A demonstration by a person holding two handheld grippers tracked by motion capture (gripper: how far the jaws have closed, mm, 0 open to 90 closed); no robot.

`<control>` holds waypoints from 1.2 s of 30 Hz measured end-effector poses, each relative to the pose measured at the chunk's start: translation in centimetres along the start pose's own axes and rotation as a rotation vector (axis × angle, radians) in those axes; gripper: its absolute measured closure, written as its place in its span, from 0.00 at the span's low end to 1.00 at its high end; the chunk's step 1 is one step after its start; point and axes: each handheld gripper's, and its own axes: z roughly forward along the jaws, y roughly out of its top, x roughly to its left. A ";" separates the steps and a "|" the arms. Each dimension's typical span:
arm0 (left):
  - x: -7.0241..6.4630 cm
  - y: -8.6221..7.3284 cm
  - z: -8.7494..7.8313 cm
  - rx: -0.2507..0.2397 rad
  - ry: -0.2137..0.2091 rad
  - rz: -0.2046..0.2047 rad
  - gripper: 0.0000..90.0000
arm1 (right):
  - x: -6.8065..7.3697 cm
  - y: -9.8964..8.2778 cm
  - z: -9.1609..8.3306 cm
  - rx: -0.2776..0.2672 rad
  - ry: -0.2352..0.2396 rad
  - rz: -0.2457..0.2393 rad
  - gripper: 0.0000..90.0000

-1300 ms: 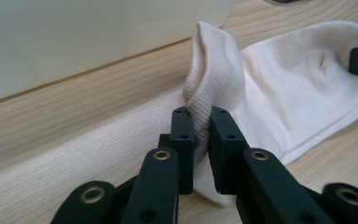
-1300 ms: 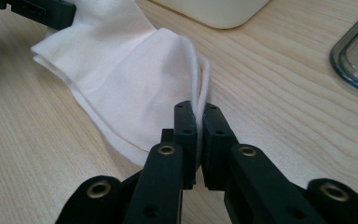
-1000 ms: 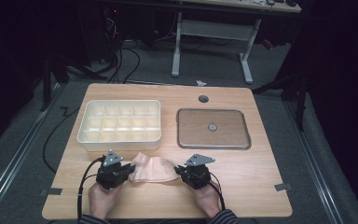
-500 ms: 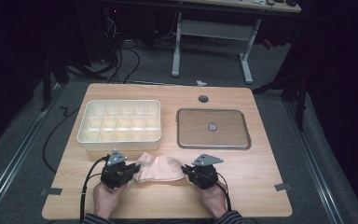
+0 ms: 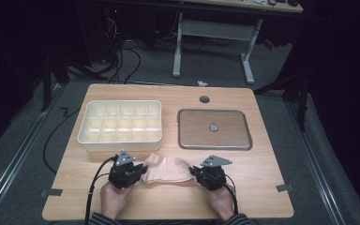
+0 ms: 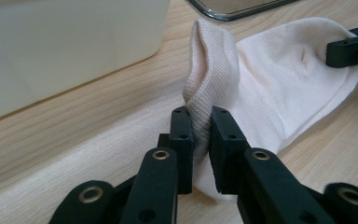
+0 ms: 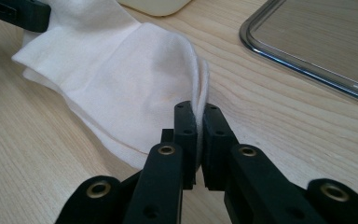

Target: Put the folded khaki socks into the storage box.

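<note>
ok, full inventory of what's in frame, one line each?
sock: 1, pale cream, on the table near the front edge, stretched between both tools
organizer: 1, cream, many compartments, left half of the table, behind the sock
tray: 1, metal rim, brown base, right half of the table
table: 1, light wood, grommet hole near the back edge
desk: 1, white-legged, on the floor behind the table
cables: several, black, on the floor behind left
left tool: 1, black, shut on the sock's ribbed cuff end
right tool: 1, black, shut on the sock's other end
hands: 2, at the front edge, one on each tool
</note>
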 end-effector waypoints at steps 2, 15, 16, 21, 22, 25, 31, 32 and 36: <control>-0.2 0.1 0.1 -0.003 -0.004 0.002 0.90 | -0.2 -0.1 -0.2 -0.001 -0.006 0.002 0.96; -1.5 0.9 1.5 0.012 -0.010 0.039 0.89 | -1.7 -0.8 -1.2 -0.010 -0.026 0.039 0.96; -1.6 1.0 1.6 0.011 -0.010 0.039 0.89 | -1.8 -0.9 -1.3 -0.010 -0.028 0.046 0.96; -1.9 1.2 2.3 0.006 -0.011 0.038 0.89 | -2.3 -1.0 -1.5 -0.009 -0.041 0.055 0.96; -1.9 1.2 2.4 0.007 -0.010 0.038 0.89 | -2.5 -1.0 -1.5 -0.009 -0.045 0.059 0.96; -2.0 1.3 2.8 0.010 -0.008 0.036 0.89 | -2.8 -1.1 -1.5 -0.004 -0.052 0.064 0.96; -2.1 1.2 3.4 0.032 0.019 0.055 0.88 | -3.3 -1.3 -1.2 0.014 -0.067 0.070 0.95; -2.1 1.2 3.5 0.035 0.025 0.057 0.88 | -3.4 -1.4 -0.9 0.023 -0.063 0.078 0.95; -2.1 1.1 3.6 0.038 0.045 0.061 0.88 | -3.5 -1.6 -0.5 0.038 -0.064 0.079 0.95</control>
